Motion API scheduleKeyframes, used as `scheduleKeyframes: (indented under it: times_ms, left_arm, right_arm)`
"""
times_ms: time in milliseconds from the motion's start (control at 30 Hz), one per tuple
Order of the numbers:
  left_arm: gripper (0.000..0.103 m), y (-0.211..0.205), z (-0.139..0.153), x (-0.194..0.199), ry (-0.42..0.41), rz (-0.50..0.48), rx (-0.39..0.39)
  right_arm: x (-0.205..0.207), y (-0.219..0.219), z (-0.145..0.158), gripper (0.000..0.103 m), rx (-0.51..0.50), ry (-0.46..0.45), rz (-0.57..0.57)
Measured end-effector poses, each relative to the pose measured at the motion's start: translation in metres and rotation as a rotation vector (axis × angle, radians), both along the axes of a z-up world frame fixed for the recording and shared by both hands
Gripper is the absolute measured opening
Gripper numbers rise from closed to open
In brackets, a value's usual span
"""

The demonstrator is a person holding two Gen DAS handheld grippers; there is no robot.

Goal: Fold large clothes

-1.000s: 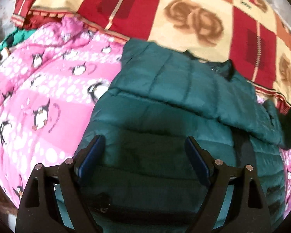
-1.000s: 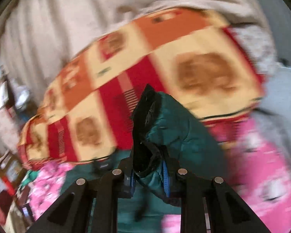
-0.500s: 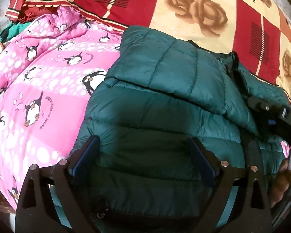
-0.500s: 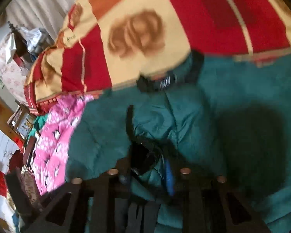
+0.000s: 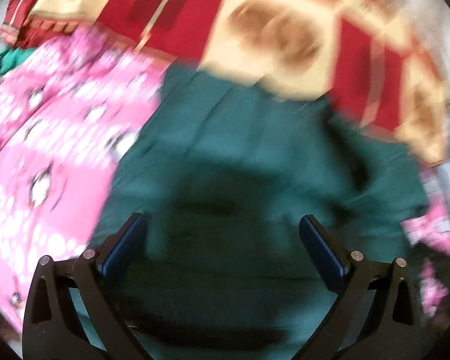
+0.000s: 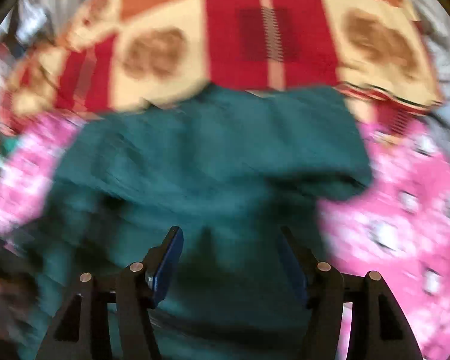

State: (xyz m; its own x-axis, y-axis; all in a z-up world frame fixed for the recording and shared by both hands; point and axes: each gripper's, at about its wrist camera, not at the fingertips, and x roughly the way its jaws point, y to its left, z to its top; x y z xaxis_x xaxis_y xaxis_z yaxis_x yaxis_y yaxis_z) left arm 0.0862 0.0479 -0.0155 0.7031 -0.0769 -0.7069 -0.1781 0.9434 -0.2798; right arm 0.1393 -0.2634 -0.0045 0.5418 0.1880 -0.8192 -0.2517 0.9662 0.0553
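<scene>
Left wrist view, blurred: left gripper (image 5: 223, 228), fingers spread wide, nothing between the blue pads (image 5: 121, 247); teal padded jacket (image 5: 255, 162) below and ahead, lying on pink penguin-print blanket (image 5: 48, 156); red, cream and orange patterned blanket (image 5: 255, 27) beyond, touching the jacket's far edge.

Right wrist view, blurred: right gripper (image 6: 229, 247), fingers apart, empty, over the teal padded jacket (image 6: 213, 156); pink penguin-print blanket (image 6: 405, 210) on both sides; patterned blanket (image 6: 240, 36) beyond.
</scene>
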Motion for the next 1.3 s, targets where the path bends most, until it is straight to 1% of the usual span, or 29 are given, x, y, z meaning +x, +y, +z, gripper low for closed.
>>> scheduleKeyframes:
  times_ms: [33, 67, 133, 167, 200, 267, 333, 367, 400, 467, 500, 533, 567, 600, 633, 667, 700, 733, 800, 933, 1033, 1100, 1200, 1300]
  left_arm:
    - [0.102, -0.012, 0.016, 0.000, -0.067, -0.058, -0.007]
    - [0.102, -0.022, 0.023, 0.002, -0.088, -0.104, -0.010]
    - [0.102, -0.044, 0.034, 0.019, -0.095, -0.218, -0.040]
    - [0.102, -0.056, 0.039, 0.029, -0.099, -0.256, -0.047]
    - [0.101, -0.068, 0.041, 0.039, -0.102, -0.283, -0.046]
    - [0.096, -0.087, 0.042, 0.060, -0.085, -0.319, -0.057]
    - [0.095, -0.102, 0.035, 0.083, -0.030, -0.332, -0.094]
    - [0.090, -0.105, 0.029, 0.093, 0.007, -0.315, -0.103]
    - [0.090, -0.105, 0.021, 0.104, 0.045, -0.291, -0.113]
    - [0.090, -0.103, -0.002, 0.117, 0.146, -0.228, -0.175]
    - [0.089, -0.103, -0.014, 0.121, 0.192, -0.219, -0.213]
    - [0.089, -0.105, -0.019, 0.122, 0.204, -0.220, -0.219]
    - [0.087, -0.109, -0.020, 0.119, 0.190, -0.223, -0.198]
    - [0.077, -0.111, -0.018, 0.117, 0.174, -0.227, -0.179]
    - [0.040, -0.112, -0.016, 0.115, 0.162, -0.223, -0.167]
    - [0.020, -0.108, -0.015, 0.115, 0.161, -0.210, -0.198]
    - [0.019, -0.103, -0.012, 0.114, 0.149, -0.195, -0.242]
    - [0.017, -0.099, -0.004, 0.109, 0.117, -0.182, -0.249]
    - [0.017, -0.098, 0.012, 0.103, 0.069, -0.195, -0.222]
    - [0.017, -0.079, 0.049, 0.085, -0.040, -0.215, -0.209]
    - [0.017, -0.061, 0.070, 0.077, -0.090, -0.214, -0.184]
    - [0.017, -0.046, 0.082, 0.071, -0.120, -0.204, -0.148]
    - [0.017, -0.017, 0.087, 0.062, -0.139, -0.180, -0.125]
    - [0.017, 0.009, 0.083, 0.052, -0.144, -0.161, -0.110]
  right_arm:
    - [-0.004, -0.008, -0.012, 0.062, -0.025, 0.016, -0.018]
    - [-0.005, -0.014, -0.021, 0.062, -0.007, 0.033, -0.025]
    - [-0.003, -0.023, -0.038, 0.064, 0.053, 0.073, -0.054]
    - [-0.001, -0.024, -0.038, 0.069, 0.060, 0.063, -0.068]
    - [0.000, -0.024, -0.039, 0.071, 0.057, 0.056, -0.083]
    - [0.003, -0.020, -0.043, 0.080, 0.033, 0.055, -0.089]
    - [0.005, -0.018, -0.046, 0.082, 0.023, 0.048, -0.090]
    - [0.005, -0.020, -0.046, 0.083, 0.028, 0.048, -0.089]
    - [0.005, -0.022, -0.047, 0.083, 0.035, 0.048, -0.090]
    - [0.006, -0.026, -0.048, 0.083, 0.063, 0.053, -0.092]
    - [0.003, -0.030, -0.048, 0.084, 0.070, 0.054, -0.093]
    - [0.004, -0.031, -0.049, 0.084, 0.078, 0.054, -0.093]
    - [0.004, -0.032, -0.049, 0.084, 0.084, 0.055, -0.095]
    - [0.003, -0.032, -0.049, 0.084, 0.087, 0.055, -0.097]
    - [0.003, -0.033, -0.049, 0.085, 0.089, 0.055, -0.097]
    - [0.004, -0.032, -0.049, 0.086, 0.092, 0.055, -0.097]
    - [0.004, -0.032, -0.050, 0.086, 0.094, 0.055, -0.098]
    - [0.004, -0.032, -0.050, 0.086, 0.095, 0.055, -0.098]
    - [0.004, -0.032, -0.050, 0.086, 0.096, 0.055, -0.098]
    - [0.005, -0.032, -0.049, 0.086, 0.096, 0.056, -0.099]
    - [0.005, -0.032, -0.049, 0.086, 0.099, 0.057, -0.101]
    - [0.005, -0.032, -0.049, 0.086, 0.104, 0.059, -0.102]
    - [0.005, -0.035, -0.049, 0.087, 0.127, 0.064, -0.105]
    - [0.005, -0.037, -0.049, 0.087, 0.143, 0.069, -0.107]
